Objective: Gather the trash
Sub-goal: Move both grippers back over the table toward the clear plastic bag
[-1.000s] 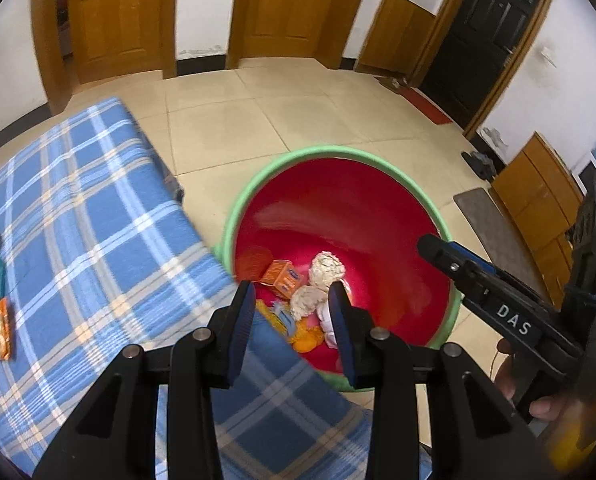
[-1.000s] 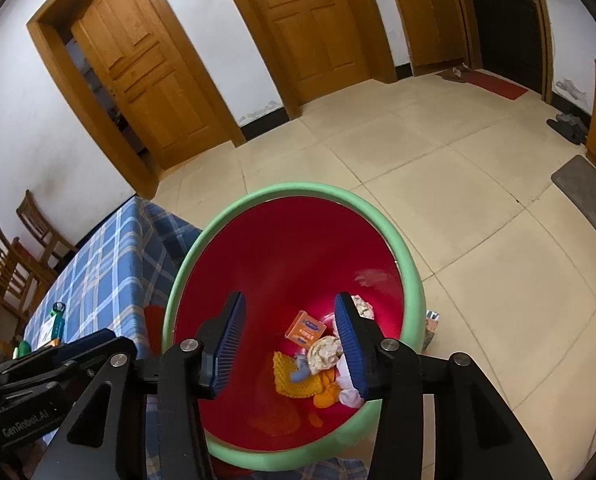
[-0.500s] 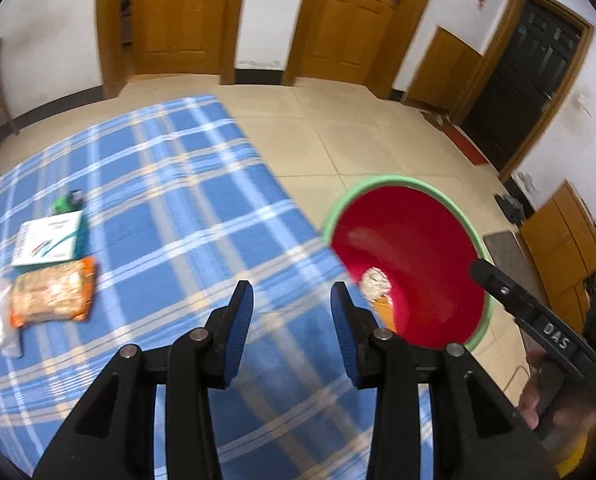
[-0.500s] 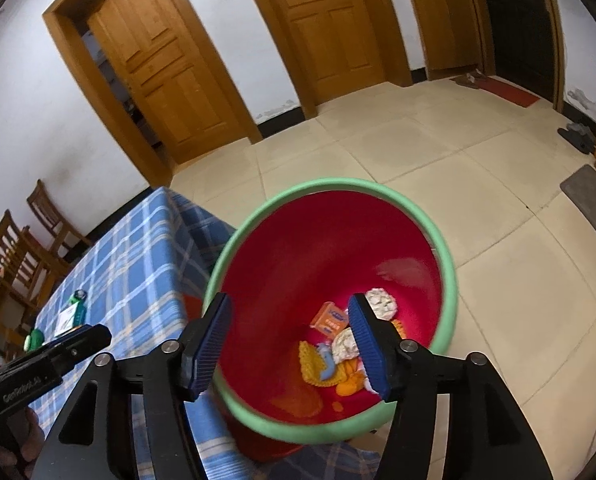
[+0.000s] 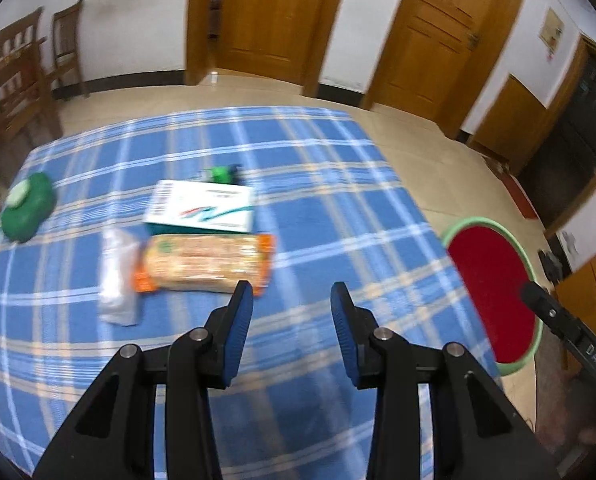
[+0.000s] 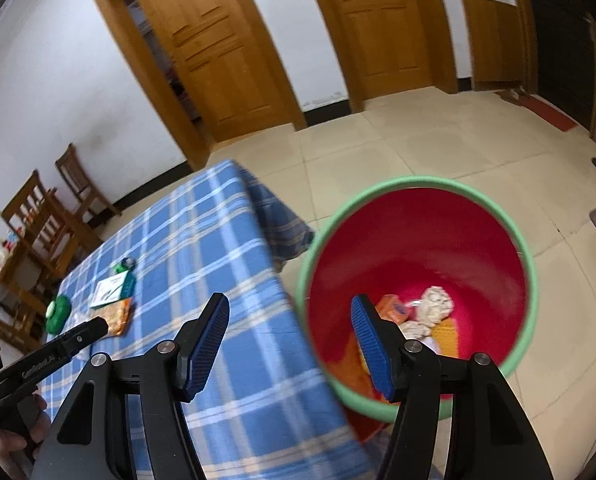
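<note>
Blue plaid cloth [image 5: 338, 208] covers the table beneath both tools. Nearest, the left gripper [image 5: 291, 312] hangs with jaws apart and nothing between them, just short of an orange snack packet [image 5: 205, 264]. Beyond lie a white-and-green box [image 5: 201, 208] and a green lid [image 5: 27, 210]. The right gripper [image 6: 289, 328], also parted and empty, hovers at the table's edge beside the red bin [image 6: 418, 240] holding 2 crumpled paper wads [image 6: 434, 304].

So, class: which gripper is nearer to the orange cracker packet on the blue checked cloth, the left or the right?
Left. The left gripper hangs just short of the cracker packet, empty. The right gripper is off at the table's edge by the red bin, also empty.
</note>
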Demonstrator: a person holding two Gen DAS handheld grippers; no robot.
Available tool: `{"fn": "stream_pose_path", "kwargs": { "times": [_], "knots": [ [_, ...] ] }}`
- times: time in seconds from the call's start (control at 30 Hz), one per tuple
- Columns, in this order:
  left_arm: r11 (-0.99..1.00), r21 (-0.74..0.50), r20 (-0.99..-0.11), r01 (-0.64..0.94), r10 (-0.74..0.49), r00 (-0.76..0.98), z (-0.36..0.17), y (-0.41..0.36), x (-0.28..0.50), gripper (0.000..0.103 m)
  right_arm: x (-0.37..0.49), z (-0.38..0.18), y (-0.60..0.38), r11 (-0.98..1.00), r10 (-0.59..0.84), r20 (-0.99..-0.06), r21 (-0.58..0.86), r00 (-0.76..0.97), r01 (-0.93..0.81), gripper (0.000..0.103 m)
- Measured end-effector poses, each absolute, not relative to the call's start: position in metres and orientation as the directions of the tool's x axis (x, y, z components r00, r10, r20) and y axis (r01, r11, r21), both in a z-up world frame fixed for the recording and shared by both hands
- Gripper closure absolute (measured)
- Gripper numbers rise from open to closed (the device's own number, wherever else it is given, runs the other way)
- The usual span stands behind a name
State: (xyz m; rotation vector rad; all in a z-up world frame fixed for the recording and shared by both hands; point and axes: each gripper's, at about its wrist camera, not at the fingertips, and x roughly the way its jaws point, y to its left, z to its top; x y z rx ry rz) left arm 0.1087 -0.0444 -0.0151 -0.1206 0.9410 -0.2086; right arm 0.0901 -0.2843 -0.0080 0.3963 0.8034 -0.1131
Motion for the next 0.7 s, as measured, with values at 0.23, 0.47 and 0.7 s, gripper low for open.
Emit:
{"fn": "stream_pose_path", "kwargs": {
  "times": [0.23,0.47,0.7],
  "knots": [
    [0.985,-0.174,-0.801,0.013,-0.149,0.580,-0.025,0.003,0.114,0.063,0.106,-0.010,-0.254,0.937,0.089,-0.733,0.291,0.674,0.192,0.036],
    [0.983,-0.176,-0.811,-0.055,-0.113,0.574,-0.039,0.034,0.121,0.063,0.117,-0.012,-0.236,0.943,0.109,-0.746,0.286,0.657,0.168,0.034],
    [0.986,-0.146,-0.795,-0.075,-0.072,0.602,-0.039,0.046,0.124,0.053,0.129,-0.016,-0.217,0.946,0.137,-0.756,0.291,0.640,0.141,0.032]
  ]
}}
